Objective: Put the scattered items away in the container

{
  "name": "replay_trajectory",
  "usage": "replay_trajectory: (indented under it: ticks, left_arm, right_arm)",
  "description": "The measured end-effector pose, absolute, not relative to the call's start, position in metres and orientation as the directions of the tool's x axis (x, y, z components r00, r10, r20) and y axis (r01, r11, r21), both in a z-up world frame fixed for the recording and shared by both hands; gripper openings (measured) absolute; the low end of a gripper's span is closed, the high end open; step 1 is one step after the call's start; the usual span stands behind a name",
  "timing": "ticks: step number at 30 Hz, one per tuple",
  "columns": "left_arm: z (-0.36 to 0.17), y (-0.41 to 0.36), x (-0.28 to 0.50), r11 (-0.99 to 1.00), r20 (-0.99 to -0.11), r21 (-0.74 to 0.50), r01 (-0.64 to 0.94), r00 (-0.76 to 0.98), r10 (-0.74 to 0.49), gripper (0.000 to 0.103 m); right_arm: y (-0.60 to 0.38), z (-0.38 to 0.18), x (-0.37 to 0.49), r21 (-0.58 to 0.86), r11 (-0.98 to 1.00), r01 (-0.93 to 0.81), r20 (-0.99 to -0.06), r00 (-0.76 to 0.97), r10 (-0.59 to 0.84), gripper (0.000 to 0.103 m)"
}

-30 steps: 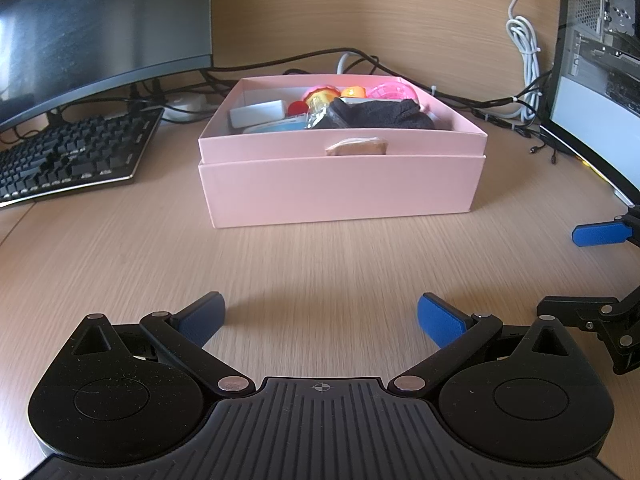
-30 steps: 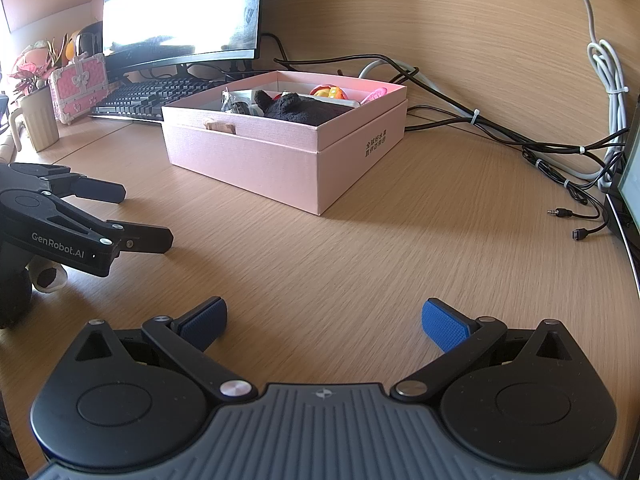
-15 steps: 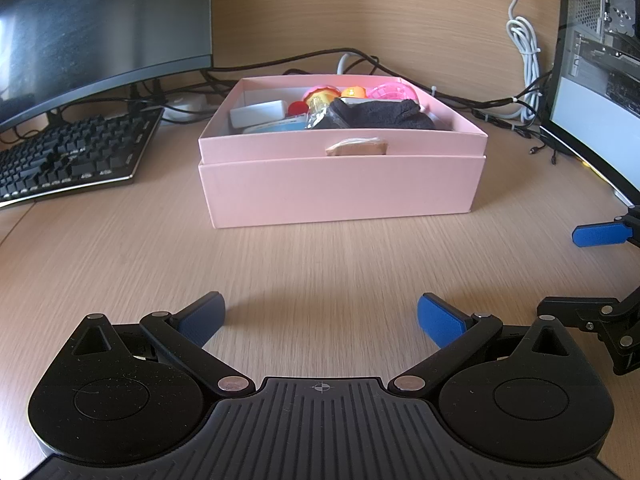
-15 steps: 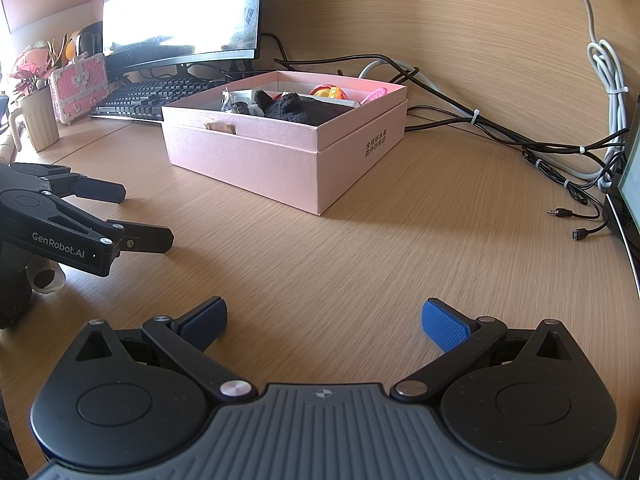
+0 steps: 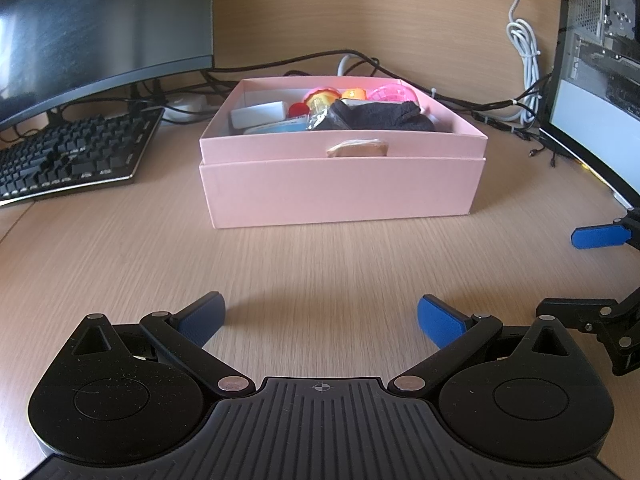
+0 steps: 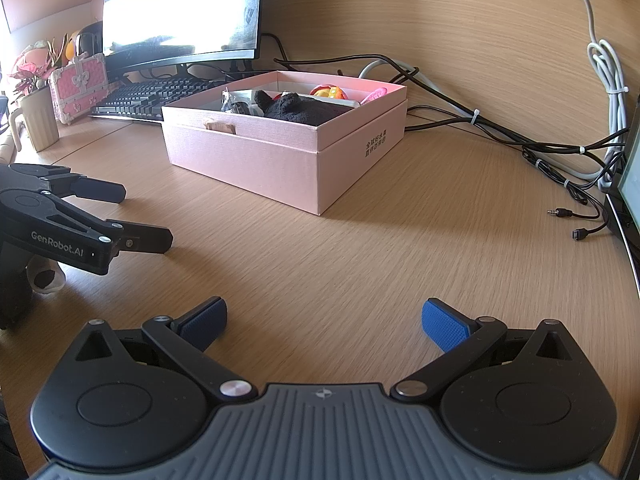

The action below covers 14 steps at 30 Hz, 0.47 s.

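Observation:
A pink box point(image 5: 340, 188) stands on the wooden desk ahead of me; it also shows in the right wrist view point(image 6: 280, 160). Inside lie a black sock point(image 5: 384, 118), a white block point(image 5: 260, 114), a pink ball point(image 5: 390, 94) and small red and yellow toys point(image 5: 320, 98). My left gripper point(image 5: 320, 318) is open and empty, low over the desk in front of the box; it also shows in the right wrist view point(image 6: 148, 216). My right gripper point(image 6: 324, 322) is open and empty, right of the left one; its fingers point(image 5: 600, 236) show in the left wrist view.
A black keyboard point(image 5: 68, 156) and a monitor point(image 5: 100, 28) stand at the left. Cables point(image 6: 520, 136) run along the back wall to loose plugs point(image 6: 564, 213). A second screen point(image 5: 592, 120) stands at the right. A pink case point(image 6: 78, 88) and a mug point(image 6: 38, 122) sit far left.

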<state>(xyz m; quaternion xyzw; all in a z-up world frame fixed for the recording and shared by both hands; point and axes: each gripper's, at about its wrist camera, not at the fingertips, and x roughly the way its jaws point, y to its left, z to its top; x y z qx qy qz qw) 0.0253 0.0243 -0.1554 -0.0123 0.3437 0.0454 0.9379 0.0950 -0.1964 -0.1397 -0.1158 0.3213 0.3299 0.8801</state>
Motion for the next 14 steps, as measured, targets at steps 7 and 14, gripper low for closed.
replay_trajectory:
  ticks: [7, 14]
  left_arm:
    - [-0.1559, 0.0239, 0.0254, 0.995, -0.646, 0.011, -0.096, 0.759, 0.08, 0.103]
    - [-0.156, 0.0235, 0.0257, 0.995, -0.644, 0.01, -0.098, 0.76, 0.082, 0.103]
  right_arm:
    - [-0.1965, -0.1392, 0.0953, 0.008, 0.755, -0.655, -0.642, 0.576, 0.506, 0.103]
    - [-0.1967, -0.139, 0.0947, 0.008, 0.755, -0.655, -0.642, 0.576, 0.506, 0.103]
